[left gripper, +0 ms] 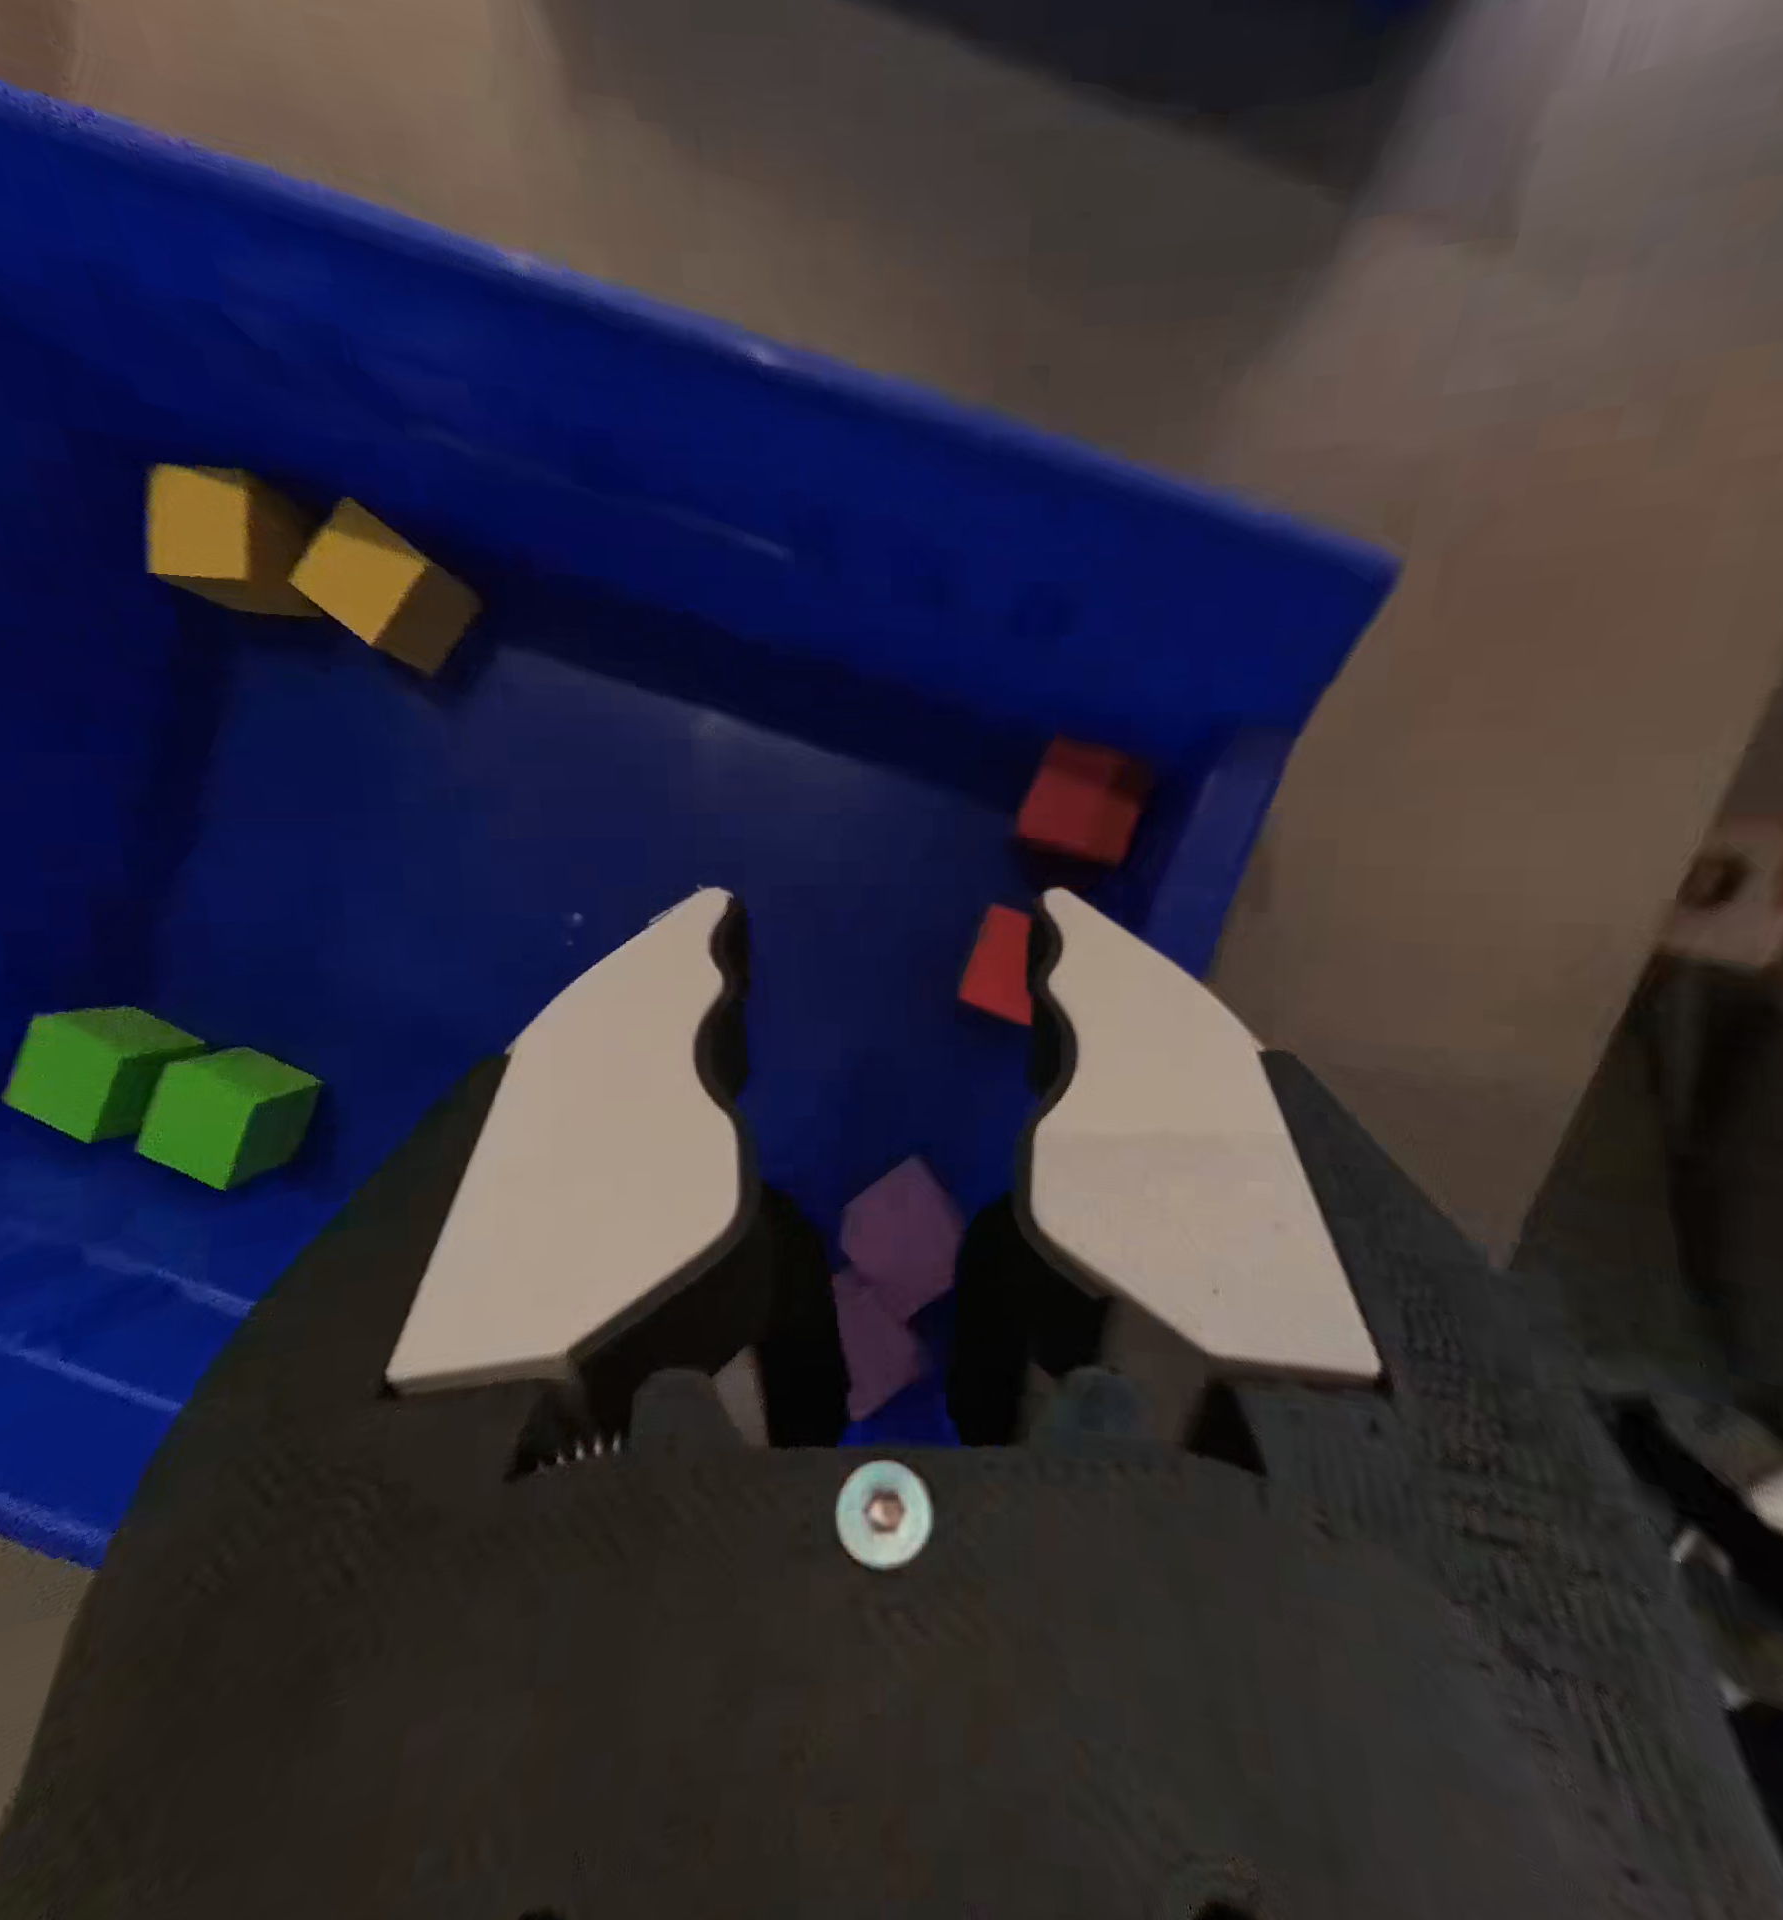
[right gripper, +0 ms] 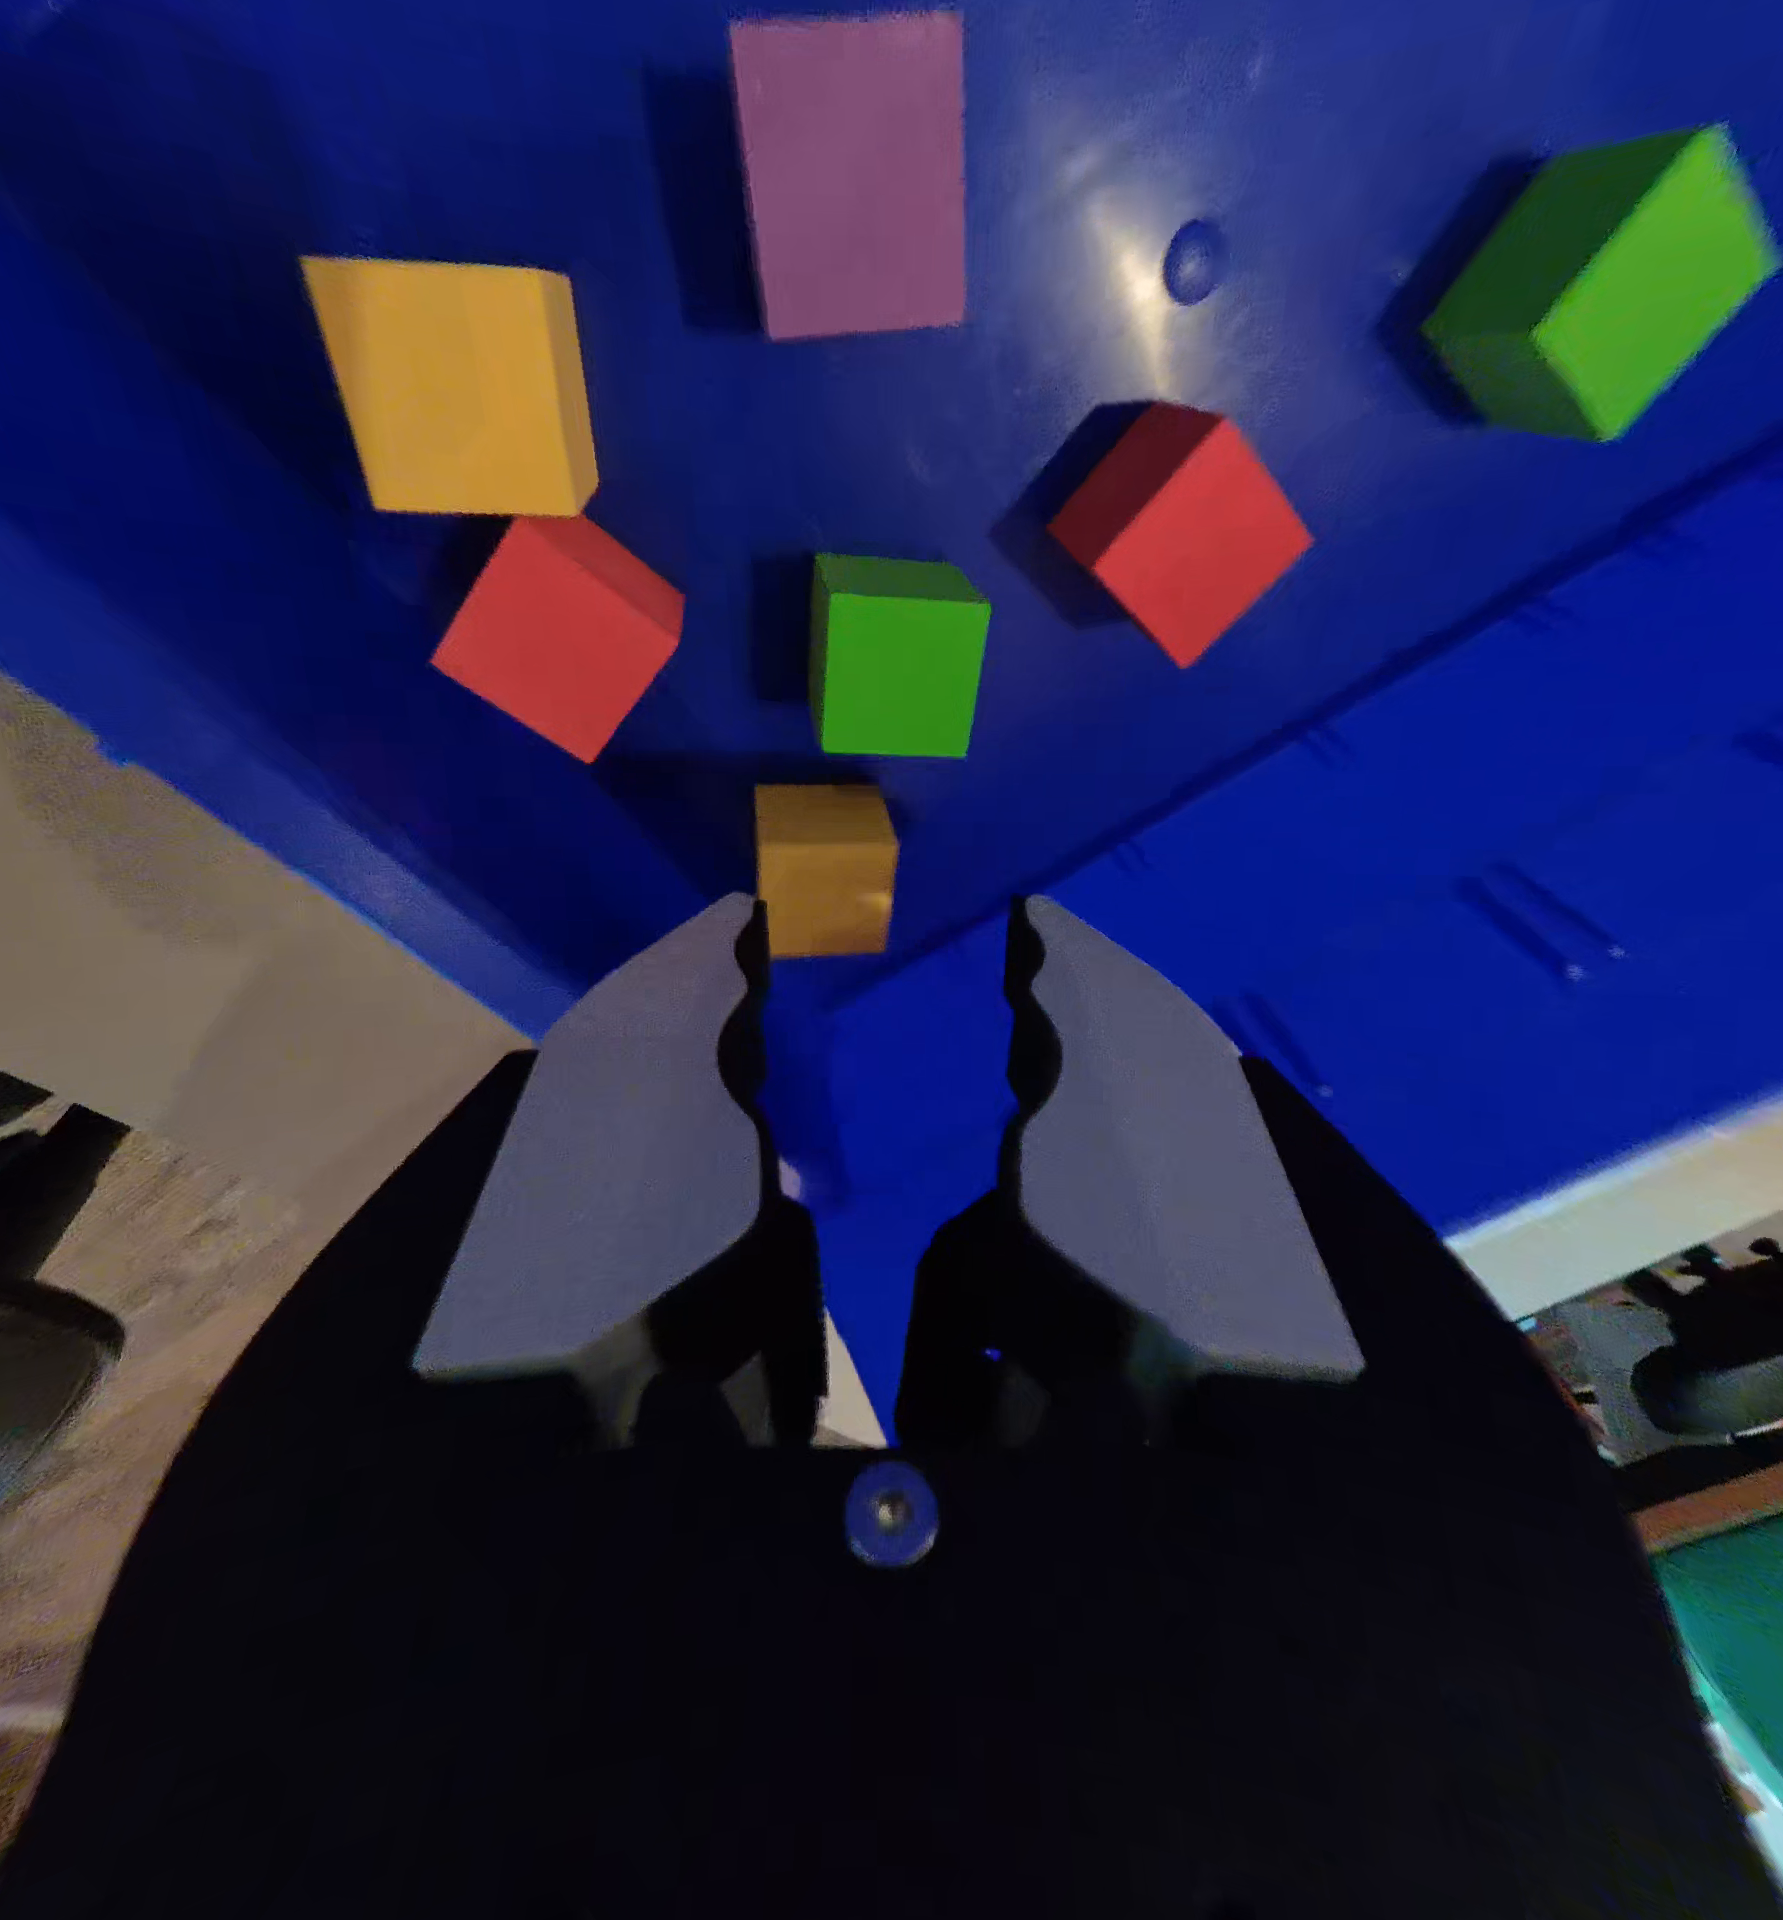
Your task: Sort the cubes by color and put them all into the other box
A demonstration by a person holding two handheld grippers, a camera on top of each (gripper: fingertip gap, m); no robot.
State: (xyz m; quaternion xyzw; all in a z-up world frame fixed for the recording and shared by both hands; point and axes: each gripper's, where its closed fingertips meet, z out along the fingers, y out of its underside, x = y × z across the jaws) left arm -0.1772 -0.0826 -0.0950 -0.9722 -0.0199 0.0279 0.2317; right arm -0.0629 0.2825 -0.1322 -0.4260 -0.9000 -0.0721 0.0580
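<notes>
Left tongs (left gripper: 887, 935) are held apart, empty, over a blue bin (left gripper: 658, 436). Inside are seen two yellow cubes (left gripper: 295, 551) touching, two green cubes (left gripper: 160, 1091) touching, two red cubes (left gripper: 1079, 800) near the right wall, and purple blocks (left gripper: 897, 1247) between the fingers. Right tongs (right gripper: 887, 925) are also apart, empty, with a small yellow cube (right gripper: 825, 868) just beyond the tips, then a green cube (right gripper: 897, 660) flanked by two red ones.
</notes>
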